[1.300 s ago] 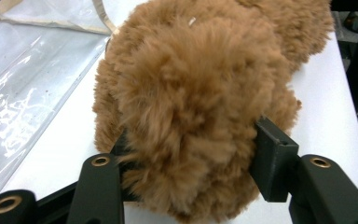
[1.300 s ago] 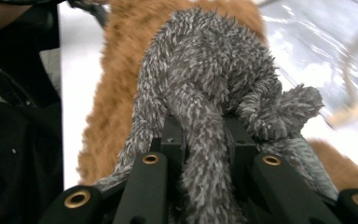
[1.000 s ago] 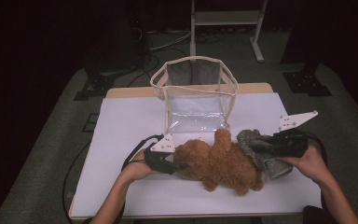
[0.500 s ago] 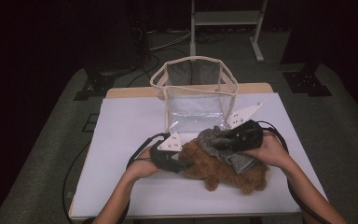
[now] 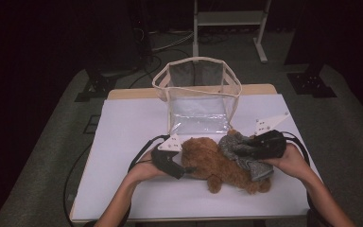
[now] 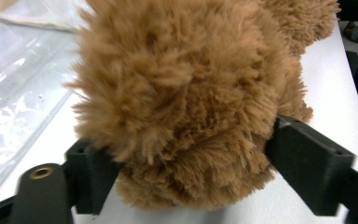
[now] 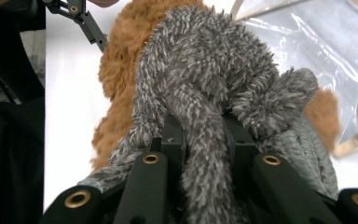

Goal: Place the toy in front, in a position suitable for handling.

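Observation:
A brown plush bear (image 5: 217, 165) lies on the white table near the front edge. My left gripper (image 5: 182, 172) is at its head. In the left gripper view the bear's head (image 6: 182, 93) sits between the widely spread jaws of that gripper (image 6: 191, 172), which have just been opening; only fur brushes the pads. My right gripper (image 5: 238, 150) is shut on a grey fuzzy cloth (image 5: 243, 158) draped over the bear's back half. Up close the grey cloth (image 7: 205, 70) bunches between the closed jaws of the right gripper (image 7: 203, 135), with the bear (image 7: 121, 56) beyond.
A clear plastic bag with beige trim (image 5: 198, 101) stands open just behind the bear, mid-table. The white table cover (image 5: 123, 142) has bare room at the left. Cables trail from both grippers toward the front edge.
My right hand swung left over the bear with the grey cloth, then came back to the right. The left hand stayed at the bear's head.

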Available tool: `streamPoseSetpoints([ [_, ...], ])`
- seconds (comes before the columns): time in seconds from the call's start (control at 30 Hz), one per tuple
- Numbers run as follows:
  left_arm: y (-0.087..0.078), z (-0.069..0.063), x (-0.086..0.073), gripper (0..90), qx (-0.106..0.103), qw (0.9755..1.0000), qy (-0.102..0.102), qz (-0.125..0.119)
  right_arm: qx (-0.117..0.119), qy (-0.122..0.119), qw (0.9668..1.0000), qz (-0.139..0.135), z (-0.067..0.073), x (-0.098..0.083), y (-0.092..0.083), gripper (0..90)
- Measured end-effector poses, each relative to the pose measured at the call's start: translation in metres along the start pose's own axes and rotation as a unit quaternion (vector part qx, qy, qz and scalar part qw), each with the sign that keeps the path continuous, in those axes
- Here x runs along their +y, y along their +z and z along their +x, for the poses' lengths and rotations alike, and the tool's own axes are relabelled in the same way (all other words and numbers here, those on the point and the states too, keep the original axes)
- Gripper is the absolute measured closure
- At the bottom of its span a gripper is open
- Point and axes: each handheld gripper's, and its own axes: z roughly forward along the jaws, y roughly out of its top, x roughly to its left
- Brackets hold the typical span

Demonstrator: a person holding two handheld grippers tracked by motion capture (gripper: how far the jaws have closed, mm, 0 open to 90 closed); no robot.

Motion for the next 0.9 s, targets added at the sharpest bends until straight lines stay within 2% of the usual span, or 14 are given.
streamPoseSetpoints([
  [0.23,0.006,0.005,-0.002,10.8,-0.010,0.9997,-0.020,-0.009,0.009,0.022,0.9996,-0.016,-0.003,-0.019,-0.006,73.9],
  [0.53,0.014,0.008,-0.002,10.2,-0.016,0.9991,-0.040,-0.003,0.005,0.018,0.9998,-0.004,-0.003,-0.019,-0.008,74.0],
  [0.63,0.019,0.005,-0.001,10.9,-0.009,0.9994,-0.032,-0.001,0.003,0.019,0.9998,-0.005,-0.004,-0.019,-0.007,74.1],
  [0.73,0.018,0.002,0.000,29.4,0.008,0.9997,-0.022,-0.007,0.006,0.024,0.9997,-0.005,-0.005,-0.020,-0.005,74.2],
  [0.77,0.018,0.002,0.000,33.5,0.008,0.9997,-0.022,-0.007,0.006,0.024,0.9997,-0.006,-0.005,-0.021,-0.004,74.2],
  [0.8,0.017,0.001,0.000,39.3,0.022,0.9994,-0.020,-0.016,0.006,0.026,0.9996,-0.006,-0.006,-0.020,-0.003,74.2],
  [0.9,0.015,-0.001,0.003,44.9,0.036,0.9987,-0.017,-0.031,0.008,0.027,0.9996,-0.008,-0.006,-0.019,-0.001,74.2],
])
